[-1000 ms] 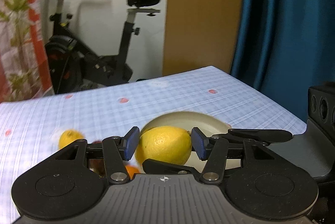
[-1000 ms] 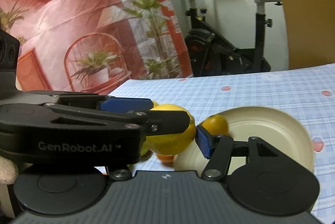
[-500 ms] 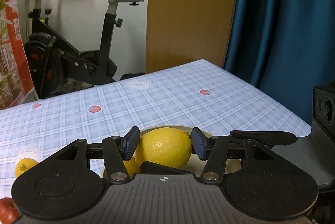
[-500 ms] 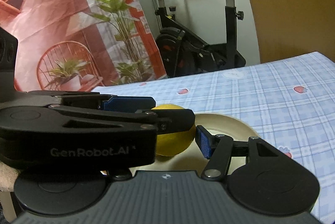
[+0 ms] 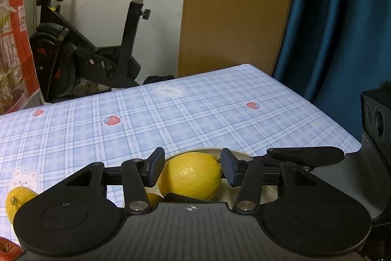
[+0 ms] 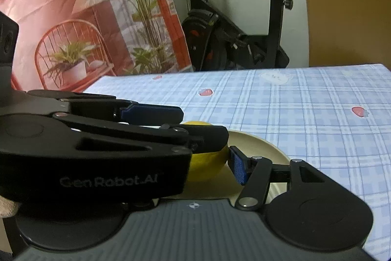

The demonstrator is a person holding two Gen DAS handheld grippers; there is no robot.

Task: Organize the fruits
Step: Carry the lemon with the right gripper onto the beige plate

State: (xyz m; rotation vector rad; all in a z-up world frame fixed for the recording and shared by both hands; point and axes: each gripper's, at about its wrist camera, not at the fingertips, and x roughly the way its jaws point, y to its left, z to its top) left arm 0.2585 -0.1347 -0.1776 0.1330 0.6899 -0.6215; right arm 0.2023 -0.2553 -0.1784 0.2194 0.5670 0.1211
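Left gripper (image 5: 193, 168): clenched on the lemon (image 5: 193, 178), one blue pad against each flank. Its jaws have just been closing, with the fruit between them; a second ago the pads stood slightly wider around it.

Right gripper (image 6: 198, 163): one blue pad sits at the lemon's right end, but the other finger is hidden behind the left tool, which crosses in front. Whether it grips cannot be told.

Lemon: above the cream plate (image 5: 235, 153), at the side nearer the cameras. Contact with the plate cannot be confirmed. A second ago much of the plate showed beyond the fruit; now only a sliver of rim shows behind it in the left view.

Other fruit: a second lemon (image 5: 17, 202) lies on the checked tablecloth (image 5: 195, 114) left of the plate, well apart. A second ago it appeared higher and blurred. A red apple (image 5: 7, 250) shows at the lower left corner, farther from the plate.
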